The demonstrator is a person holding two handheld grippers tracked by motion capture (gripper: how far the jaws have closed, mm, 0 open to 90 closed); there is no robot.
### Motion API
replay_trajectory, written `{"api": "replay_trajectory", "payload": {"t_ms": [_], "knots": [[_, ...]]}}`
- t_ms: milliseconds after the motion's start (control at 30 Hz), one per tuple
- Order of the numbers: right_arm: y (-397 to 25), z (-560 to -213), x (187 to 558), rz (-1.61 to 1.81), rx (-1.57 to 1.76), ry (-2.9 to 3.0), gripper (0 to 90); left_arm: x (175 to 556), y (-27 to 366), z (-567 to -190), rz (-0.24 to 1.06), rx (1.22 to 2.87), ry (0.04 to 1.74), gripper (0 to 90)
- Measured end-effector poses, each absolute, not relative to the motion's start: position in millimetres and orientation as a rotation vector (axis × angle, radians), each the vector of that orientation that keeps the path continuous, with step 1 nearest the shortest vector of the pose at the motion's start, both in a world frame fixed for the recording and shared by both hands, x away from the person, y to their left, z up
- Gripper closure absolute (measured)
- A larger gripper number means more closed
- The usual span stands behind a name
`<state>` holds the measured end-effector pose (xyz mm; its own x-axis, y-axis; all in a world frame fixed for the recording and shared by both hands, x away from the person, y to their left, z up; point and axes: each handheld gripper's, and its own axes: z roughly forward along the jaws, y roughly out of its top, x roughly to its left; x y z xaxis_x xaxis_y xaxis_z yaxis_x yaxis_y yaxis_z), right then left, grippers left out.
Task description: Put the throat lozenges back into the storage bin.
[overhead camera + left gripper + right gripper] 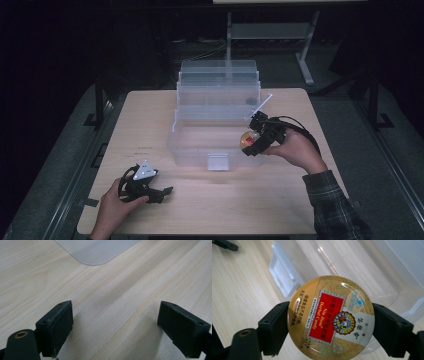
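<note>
One round candy tin point(331, 317) — gold rim, red label — clamped in right gripper point(331, 322) jaws.

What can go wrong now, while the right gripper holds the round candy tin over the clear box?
1. The right gripper holds the candy tin only by its curved rim, so it might slip or rotate out.
2. The tin sits near the front wall of the clear box; released here, it may strike the wall and land on the table.
3. The left gripper is open and far away, so it probably cannot help.
</note>
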<state>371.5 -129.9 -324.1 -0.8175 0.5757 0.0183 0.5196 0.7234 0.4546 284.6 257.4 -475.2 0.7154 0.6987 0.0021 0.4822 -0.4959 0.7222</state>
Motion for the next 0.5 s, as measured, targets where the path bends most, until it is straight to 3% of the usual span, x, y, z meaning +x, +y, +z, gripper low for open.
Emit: {"api": "replay_trajectory", "payload": {"t_ms": [500], "knots": [[-136,-332,392,0.641,0.962,2.771,19.8,285,257,-475,0.383,2.194,0.892,12.3]]}}
